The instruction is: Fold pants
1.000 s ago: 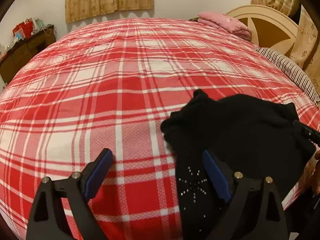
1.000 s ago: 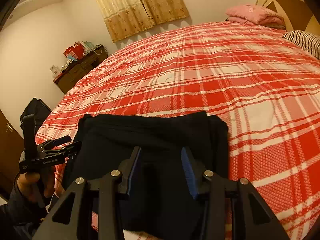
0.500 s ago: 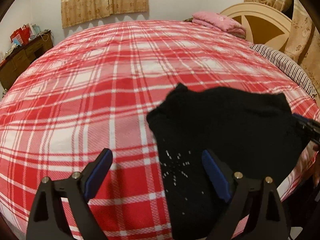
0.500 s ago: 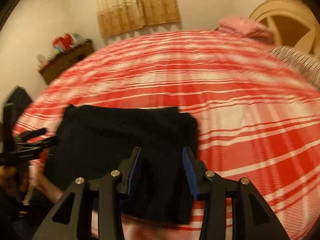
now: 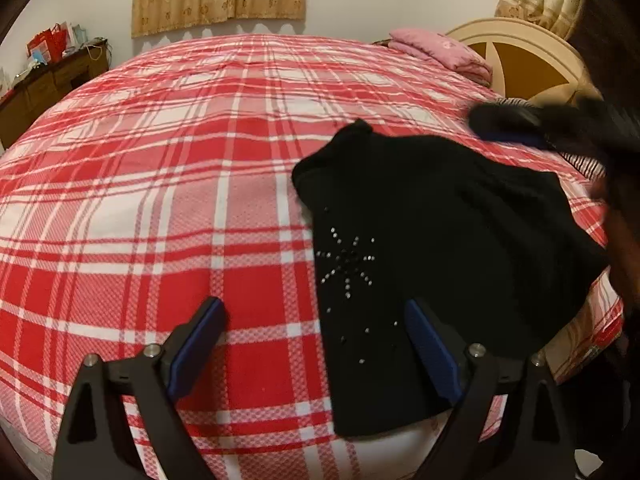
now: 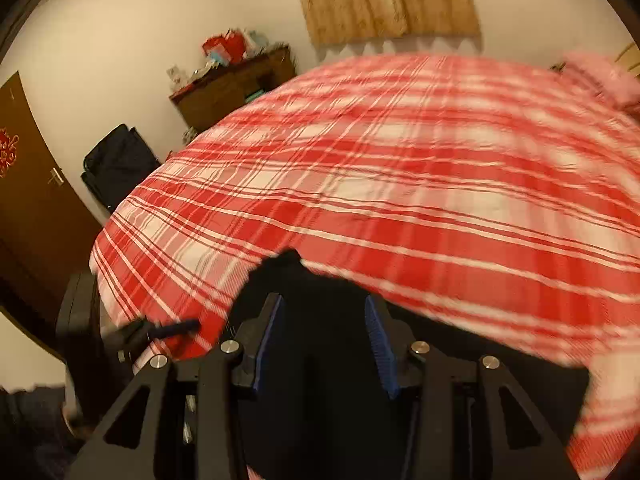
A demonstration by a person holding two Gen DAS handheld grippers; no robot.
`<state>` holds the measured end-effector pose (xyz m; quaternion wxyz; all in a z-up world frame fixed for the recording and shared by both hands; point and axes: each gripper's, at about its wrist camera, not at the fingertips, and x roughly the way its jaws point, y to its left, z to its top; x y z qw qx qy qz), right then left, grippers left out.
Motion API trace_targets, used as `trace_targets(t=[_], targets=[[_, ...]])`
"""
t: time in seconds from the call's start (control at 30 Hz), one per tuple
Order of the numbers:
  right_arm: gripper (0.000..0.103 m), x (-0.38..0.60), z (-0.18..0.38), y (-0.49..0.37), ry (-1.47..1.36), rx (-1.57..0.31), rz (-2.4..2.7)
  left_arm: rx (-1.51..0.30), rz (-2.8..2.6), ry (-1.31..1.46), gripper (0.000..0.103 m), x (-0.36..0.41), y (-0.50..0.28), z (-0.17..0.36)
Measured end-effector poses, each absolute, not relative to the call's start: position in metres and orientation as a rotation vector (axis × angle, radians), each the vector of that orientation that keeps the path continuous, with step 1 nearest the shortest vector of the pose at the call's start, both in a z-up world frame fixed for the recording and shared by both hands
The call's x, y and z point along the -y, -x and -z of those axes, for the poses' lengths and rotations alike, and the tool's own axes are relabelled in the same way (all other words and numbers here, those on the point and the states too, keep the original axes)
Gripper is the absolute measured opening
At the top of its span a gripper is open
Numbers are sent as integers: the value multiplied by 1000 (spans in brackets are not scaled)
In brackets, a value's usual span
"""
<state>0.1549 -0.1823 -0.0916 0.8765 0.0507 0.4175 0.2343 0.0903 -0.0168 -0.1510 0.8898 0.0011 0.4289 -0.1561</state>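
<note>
The black pants [image 5: 440, 232] lie folded into a compact stack near the front right edge of the red plaid bed [image 5: 180, 160]; a rhinestone star pattern shows on top. My left gripper [image 5: 316, 344] is open and empty, hovering just in front of the stack's left edge. My right gripper [image 6: 324, 340] is open, jaws apart with the dark pants [image 6: 324, 360] below them; the view is blurred. It appears blurred in the left wrist view [image 5: 520, 128], above the stack's far right.
A pink folded blanket [image 5: 444, 54] lies by the cream headboard [image 5: 520, 64]. A wooden dresser [image 6: 236, 88] with clutter stands by the wall. A dark bag [image 6: 120, 164] and a brown door [image 6: 28, 184] are left of the bed.
The right gripper has lifted off the folded stack and swung left, blurring its view. The left gripper has drawn back slightly; the pants stay on the bed.
</note>
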Motion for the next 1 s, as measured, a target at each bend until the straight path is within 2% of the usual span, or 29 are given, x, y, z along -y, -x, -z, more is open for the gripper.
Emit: trace_targets(t=[0.13,0.33,0.43,0.47,0.53,0.7,0.8,0.87,1.0], targets=[[44,154,102,-195,-133,-970,-565,-870,330,-36,96,19,-84,154],[44,110,130,-220,38,-1151,-607,-847,338,-44,98,19,-81,157],[25,101,134,-219,96,-1144,-591,-839,334,-47,100,21,-76,158],[21,99,136,-220,103,-1142,-582,-836,332,-49,100,21,-76,159],[18,99,139,-222,113,-1129,-567,-833,326,-46,100,22,-74,160],[18,106,147,-230,74,-1108,-529,-827,319,-36,101,22,-71,160],[22,112,145,-232,17,-1104,-534,-825,320,-27,101,20,-69,159],[39,118,139,-226,-7,-1081,-542,-830,325,-17,101,18,-68,156],[50,157,109,-197,-55,-971,-468,-831,332,37,100,10,-68,150]])
